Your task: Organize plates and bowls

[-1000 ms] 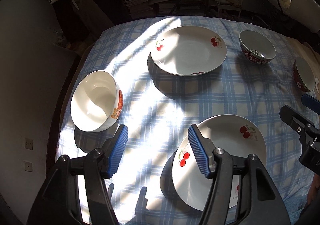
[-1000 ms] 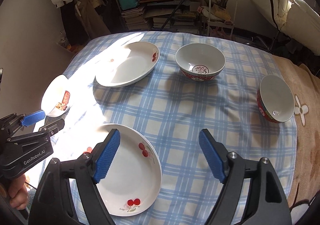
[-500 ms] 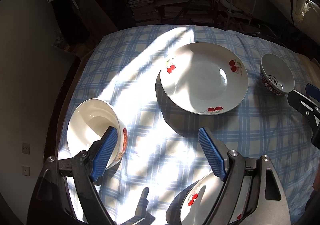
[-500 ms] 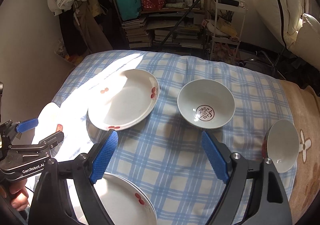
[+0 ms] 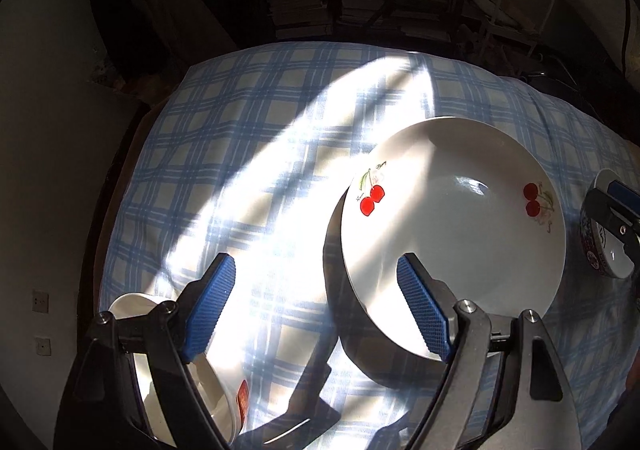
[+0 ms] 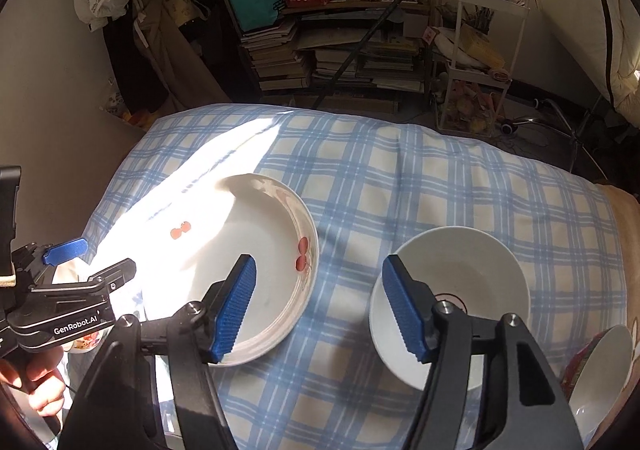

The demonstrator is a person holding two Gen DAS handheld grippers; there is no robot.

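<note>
The blue-and-white checked tablecloth [image 5: 248, 154] is being lit by sun. On it, the far white cherry-printed plate [image 5: 452, 234] is being straddled at its near rim by the wide-open left gripper [image 5: 316, 306], nothing grasped. The white bowl with a red emblem [image 6: 460, 290] is being approached by the right gripper [image 6: 316, 308], whose jaws have just been closing, gripping nothing; its right pad is overlapping the bowl's near-left rim.

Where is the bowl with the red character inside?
Right wrist view, lower right: the bowl sits on the checked cloth, right of the cherry plate.
</note>
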